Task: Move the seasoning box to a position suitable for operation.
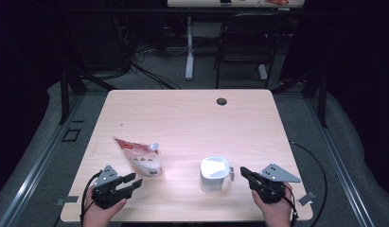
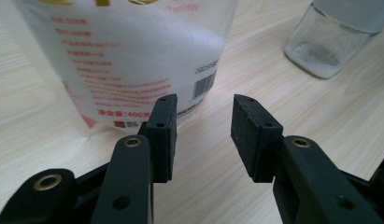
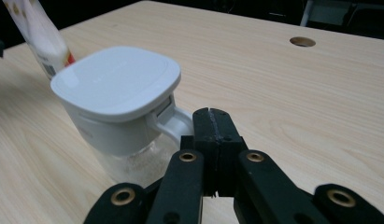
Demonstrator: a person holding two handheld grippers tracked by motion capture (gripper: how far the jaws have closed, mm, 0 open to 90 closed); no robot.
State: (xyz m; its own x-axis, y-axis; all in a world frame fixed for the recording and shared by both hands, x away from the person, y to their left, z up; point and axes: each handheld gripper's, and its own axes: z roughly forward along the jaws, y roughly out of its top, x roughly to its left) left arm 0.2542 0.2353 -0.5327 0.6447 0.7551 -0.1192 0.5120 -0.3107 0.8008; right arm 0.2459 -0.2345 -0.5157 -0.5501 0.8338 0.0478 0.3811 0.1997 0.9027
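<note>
- The counter [image 1: 192, 113] is a pale wood-grain top with a round cable hole [image 1: 222, 101] near its far edge; it carries a pouch and a jar, both in the near half.
- The pouch [image 1: 140, 157] lies flat, left of the middle, white with red print and a spout at its far right corner. In the left gripper view its printed back, with red text and a barcode, fills the upper left, just beyond the jaw tips.
- The jar [image 1: 214, 174] stands upright right of the middle, clear glass below and a white square lid on top, with a white handle on its right side. In the right gripper view a thin layer of white grains shows at its bottom.
- The left gripper [image 1: 127, 182] is held at the near left edge, pointing toward the pouch's near end. Its jaws stand apart with only bare counter between the pads; nothing is gripped.
- The right gripper [image 1: 243, 171] is held at the near right, its tips just beside the jar's handle. Its jaws are pressed together, pad against pad, with nothing between them.
</note>
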